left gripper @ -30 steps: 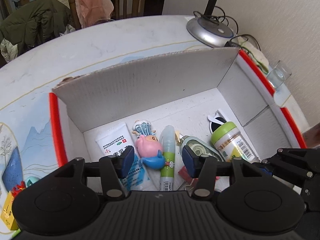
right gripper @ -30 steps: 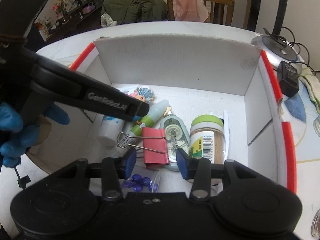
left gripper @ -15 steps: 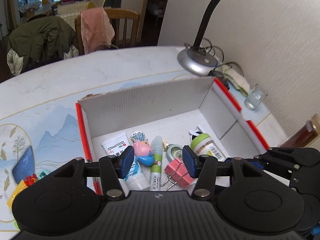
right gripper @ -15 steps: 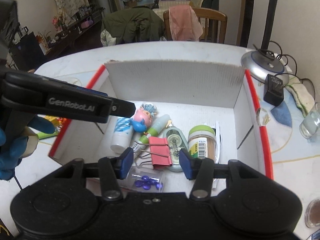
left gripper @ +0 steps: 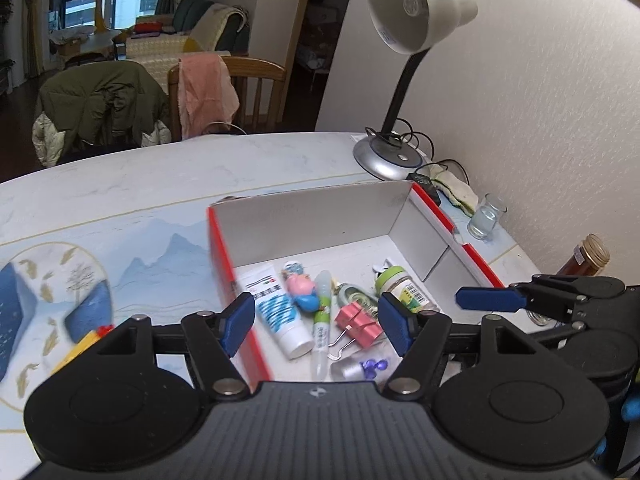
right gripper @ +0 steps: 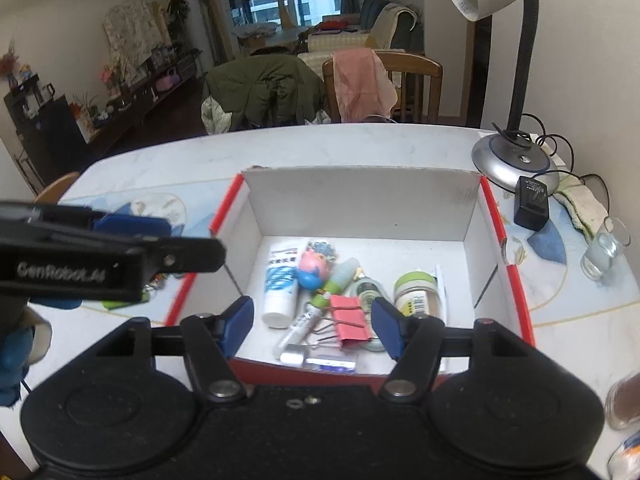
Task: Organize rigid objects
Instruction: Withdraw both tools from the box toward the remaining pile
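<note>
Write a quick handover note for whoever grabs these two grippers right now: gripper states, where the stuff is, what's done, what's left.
Left gripper: jaws opening, nothing between them, above the box's near left edge.
Right gripper: jaws opening, empty, above the box's near edge.
In the white box: tube, pig toy, glue stick, correction tape, green-lidded jar, pink binder clip, small bag of blue pins.
Done: those items are boxed.
Left: a yellow and red toy sits on the table left of the box; it may need boxing.
</note>
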Motion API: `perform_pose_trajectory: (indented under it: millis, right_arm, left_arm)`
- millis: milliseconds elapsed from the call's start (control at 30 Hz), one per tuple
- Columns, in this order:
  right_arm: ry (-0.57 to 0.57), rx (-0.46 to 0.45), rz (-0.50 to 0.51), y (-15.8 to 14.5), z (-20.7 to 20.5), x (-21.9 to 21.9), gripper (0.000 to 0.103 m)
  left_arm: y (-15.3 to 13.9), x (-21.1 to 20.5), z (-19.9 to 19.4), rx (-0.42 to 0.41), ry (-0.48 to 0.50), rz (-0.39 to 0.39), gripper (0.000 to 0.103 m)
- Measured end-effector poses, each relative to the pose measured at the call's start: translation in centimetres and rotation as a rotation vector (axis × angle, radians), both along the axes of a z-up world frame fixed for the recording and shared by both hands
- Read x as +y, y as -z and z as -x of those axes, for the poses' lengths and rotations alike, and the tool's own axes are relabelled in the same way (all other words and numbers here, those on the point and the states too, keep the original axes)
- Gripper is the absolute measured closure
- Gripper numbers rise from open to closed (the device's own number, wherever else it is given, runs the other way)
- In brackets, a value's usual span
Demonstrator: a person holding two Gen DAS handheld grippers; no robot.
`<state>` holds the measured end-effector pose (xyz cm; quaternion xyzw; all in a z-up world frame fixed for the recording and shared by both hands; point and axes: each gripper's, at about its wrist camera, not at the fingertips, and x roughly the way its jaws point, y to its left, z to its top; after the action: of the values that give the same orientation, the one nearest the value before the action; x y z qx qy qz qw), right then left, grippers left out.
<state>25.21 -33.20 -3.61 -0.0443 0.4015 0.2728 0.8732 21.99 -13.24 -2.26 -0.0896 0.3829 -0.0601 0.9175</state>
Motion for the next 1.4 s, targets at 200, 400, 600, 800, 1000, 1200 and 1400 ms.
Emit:
perform_pose_trajectory:
  millis: [200,400,600,800,1000,1200,1400]
  right_arm:
    - [0.033,-0.02,-0.018,-0.9,2.4,1.6,0.026]
    - [0.054,-0.029,-0.039,-1.5,4.8,3.8,0.016]
    - [0.075,-0.032,-0.073,-1.7,7.0,6.0,0.008]
    - [0.088,-0.042,-0.09,-1.6,8.7,8.2,0.002]
    - [0.092,-0.03,-0.083,-1.1,9.5,10.7,0.002]
    - [0.075,-0.01,-0.063,-0.4,10.2,13.3,0.002]
    - [0.021,0.011,-0.024,0.9,10.9,16.6,0.002]
  left_arm:
    - [-0.2,2.8,3.3,-0.013,-0.043,-0.006,0.029]
    - [-0.2,6.1,6.2,-0.019,-0.085,0.007,0.021]
    - [0.2,9.1,8.5,-0.002,-0.115,0.003,0.016]
    - [0.9,12.1,10.5,0.002,-0.123,-0.002,0.008]
    - [1.7,14.8,11.9,-0.018,-0.133,-0.013,0.0]
    - [2.8,18.0,12.4,-0.032,-0.178,-0.029,0.0]
    - [3.8,22.0,11.2,-0.001,-0.219,0.011,0.0]
